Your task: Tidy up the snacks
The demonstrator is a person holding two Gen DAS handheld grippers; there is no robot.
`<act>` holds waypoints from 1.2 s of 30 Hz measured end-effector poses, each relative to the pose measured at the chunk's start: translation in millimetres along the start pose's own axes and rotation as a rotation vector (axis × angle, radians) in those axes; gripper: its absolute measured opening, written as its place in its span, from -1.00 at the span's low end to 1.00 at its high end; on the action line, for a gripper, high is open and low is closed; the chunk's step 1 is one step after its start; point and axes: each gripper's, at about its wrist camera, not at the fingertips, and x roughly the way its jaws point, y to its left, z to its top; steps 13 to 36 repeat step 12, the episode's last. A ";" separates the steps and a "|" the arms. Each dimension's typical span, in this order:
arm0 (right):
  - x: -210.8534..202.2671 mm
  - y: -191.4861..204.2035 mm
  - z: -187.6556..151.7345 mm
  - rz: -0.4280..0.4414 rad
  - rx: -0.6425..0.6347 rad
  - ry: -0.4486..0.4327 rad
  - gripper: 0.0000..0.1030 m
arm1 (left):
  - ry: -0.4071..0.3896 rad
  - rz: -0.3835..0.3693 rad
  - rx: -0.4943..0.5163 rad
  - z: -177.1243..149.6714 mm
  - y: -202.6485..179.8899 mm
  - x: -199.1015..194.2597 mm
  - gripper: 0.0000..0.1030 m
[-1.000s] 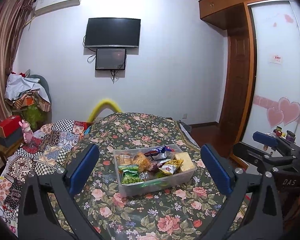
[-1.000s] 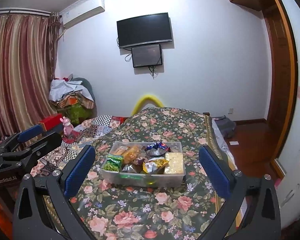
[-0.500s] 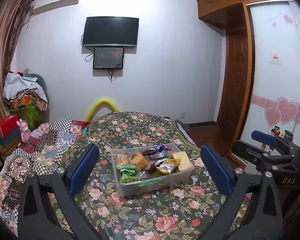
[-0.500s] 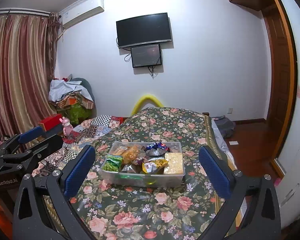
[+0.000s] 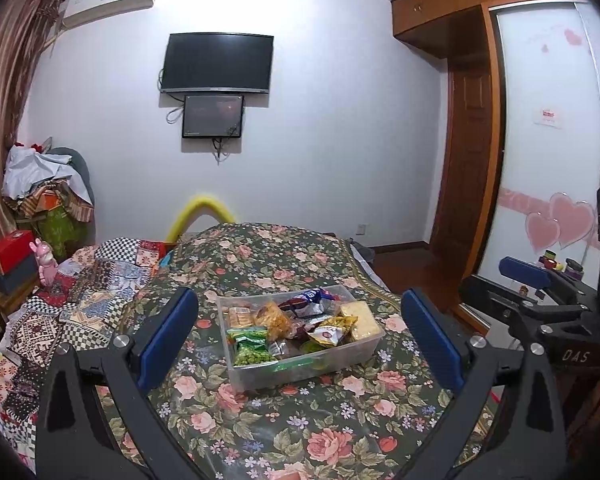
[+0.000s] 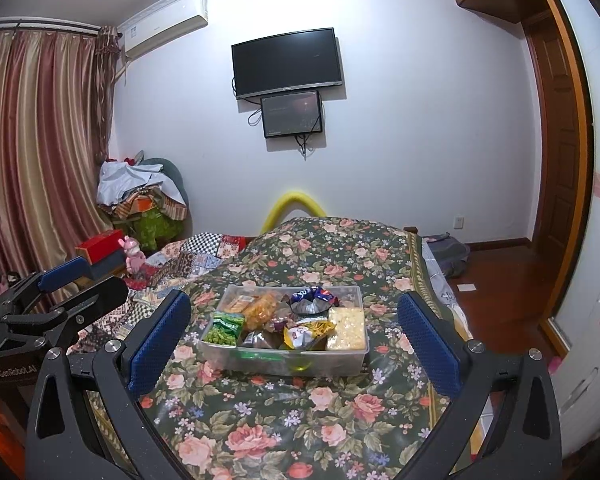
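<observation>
A dark green cloth (image 6: 300, 420) is patterned with pink roses. Striped red-gold curtains (image 6: 40, 152) and blue gripper pads (image 6: 158, 344) are seen.

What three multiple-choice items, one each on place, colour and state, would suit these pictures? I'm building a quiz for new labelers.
1. Where does the clear snack bin stand?
A. on the floral cloth
B. on the wooden floor
C. on the red box

2. What colour is the pea packet at the bin's left end?
A. green
B. orange
C. white

3. How do the two tools stand?
A. both open, holding nothing
B. both shut on packets
C. left shut, right open

Answers:
1 A: roses of the floral cloth surround the bin.
2 A: the wrapper and the peas are green.
3 A: the left tool and right tool show fingers wide apart, short of the bin.
</observation>
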 end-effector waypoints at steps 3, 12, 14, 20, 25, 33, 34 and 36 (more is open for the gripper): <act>0.2 -0.1 0.7 0.000 0.000 0.001 1.00 | 0.008 -0.002 0.006 -0.3 -0.4 0.9 1.00; 2.2 -1.1 -0.3 -0.001 0.002 0.006 1.00 | 0.017 -0.011 -0.003 -2.4 0.6 2.3 1.00; 2.2 -1.1 -0.3 -0.001 0.002 0.006 1.00 | 0.017 -0.011 -0.003 -2.4 0.6 2.3 1.00; 2.2 -1.1 -0.3 -0.001 0.002 0.006 1.00 | 0.017 -0.011 -0.003 -2.4 0.6 2.3 1.00; 2.2 -1.1 -0.3 -0.001 0.002 0.006 1.00 | 0.017 -0.011 -0.003 -2.4 0.6 2.3 1.00; 2.2 -1.1 -0.3 -0.001 0.002 0.006 1.00 | 0.017 -0.011 -0.003 -2.4 0.6 2.3 1.00; 2.2 -1.1 -0.3 -0.001 0.002 0.006 1.00 | 0.017 -0.011 -0.003 -2.4 0.6 2.3 1.00; 2.2 -1.1 -0.3 -0.001 0.002 0.006 1.00 | 0.017 -0.011 -0.003 -2.4 0.6 2.3 1.00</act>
